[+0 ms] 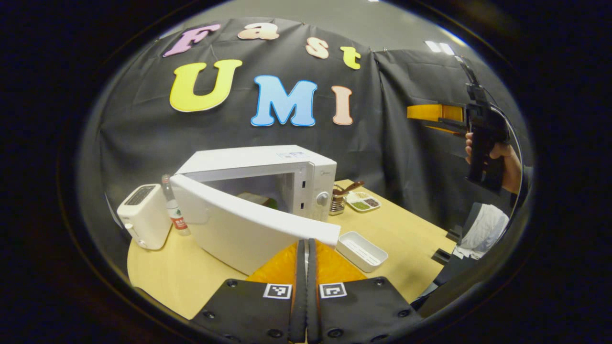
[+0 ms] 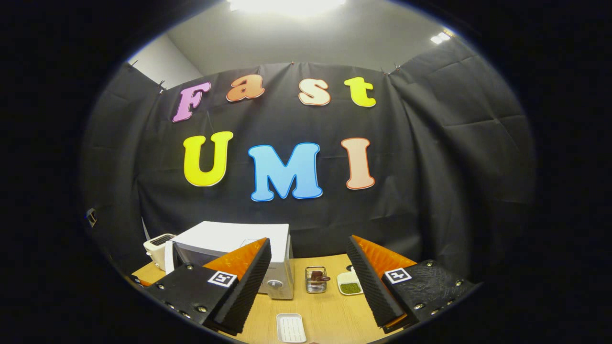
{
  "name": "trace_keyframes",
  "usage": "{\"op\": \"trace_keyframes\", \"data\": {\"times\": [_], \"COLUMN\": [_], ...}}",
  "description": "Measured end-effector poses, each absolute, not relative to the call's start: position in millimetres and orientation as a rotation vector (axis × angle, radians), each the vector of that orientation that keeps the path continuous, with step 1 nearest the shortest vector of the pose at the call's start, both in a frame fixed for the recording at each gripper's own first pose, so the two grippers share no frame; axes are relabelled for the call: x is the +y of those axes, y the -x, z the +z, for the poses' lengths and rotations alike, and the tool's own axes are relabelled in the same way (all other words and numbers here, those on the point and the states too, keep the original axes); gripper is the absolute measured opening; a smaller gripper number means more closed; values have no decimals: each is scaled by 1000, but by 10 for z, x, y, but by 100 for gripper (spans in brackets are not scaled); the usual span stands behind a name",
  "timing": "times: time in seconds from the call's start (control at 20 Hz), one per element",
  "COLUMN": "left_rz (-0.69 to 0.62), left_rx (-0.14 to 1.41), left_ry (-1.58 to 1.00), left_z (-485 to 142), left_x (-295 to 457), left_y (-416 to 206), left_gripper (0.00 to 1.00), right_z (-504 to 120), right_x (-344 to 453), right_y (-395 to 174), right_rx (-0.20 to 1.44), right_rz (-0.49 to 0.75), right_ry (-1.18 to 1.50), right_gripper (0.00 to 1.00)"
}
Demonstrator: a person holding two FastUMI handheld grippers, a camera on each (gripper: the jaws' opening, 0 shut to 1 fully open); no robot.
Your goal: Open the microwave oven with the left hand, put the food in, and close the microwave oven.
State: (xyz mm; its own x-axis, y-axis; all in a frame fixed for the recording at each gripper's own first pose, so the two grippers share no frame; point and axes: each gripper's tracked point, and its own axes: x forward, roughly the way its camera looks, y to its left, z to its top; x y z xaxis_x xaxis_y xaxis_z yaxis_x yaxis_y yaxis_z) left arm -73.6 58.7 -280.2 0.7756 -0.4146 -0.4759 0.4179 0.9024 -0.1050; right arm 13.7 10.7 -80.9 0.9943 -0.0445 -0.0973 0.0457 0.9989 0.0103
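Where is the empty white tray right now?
In the left gripper view the white tray lies on the table, just right of the open microwave door.

one microwave (image 1: 258, 200), one toaster (image 1: 142, 216), one bottle (image 1: 174, 208), one white tray (image 1: 362, 251), one utensil basket (image 2: 316, 280)

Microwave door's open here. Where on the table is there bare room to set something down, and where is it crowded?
Bare wood lies right of the white tray out to the table edge, and in front of the toaster. It is crowded beside the microwave, around the cutlery holder and divided dish; the open door sweeps the middle.
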Motion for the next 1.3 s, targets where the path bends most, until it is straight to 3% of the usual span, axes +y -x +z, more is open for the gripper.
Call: {"op": "trace_keyframes", "data": {"times": [1.3], "left_rz": [-368], "left_rx": [477], "left_ry": [-2], "left_z": [-2979], "left_x": [-51], "left_y": [-477], "left_gripper": [7], "right_z": [-833], "right_x": [-531], "right_y": [-116], "right_rx": [121], "right_rz": [-151], "right_ry": [-6], "right_gripper": [96]}}
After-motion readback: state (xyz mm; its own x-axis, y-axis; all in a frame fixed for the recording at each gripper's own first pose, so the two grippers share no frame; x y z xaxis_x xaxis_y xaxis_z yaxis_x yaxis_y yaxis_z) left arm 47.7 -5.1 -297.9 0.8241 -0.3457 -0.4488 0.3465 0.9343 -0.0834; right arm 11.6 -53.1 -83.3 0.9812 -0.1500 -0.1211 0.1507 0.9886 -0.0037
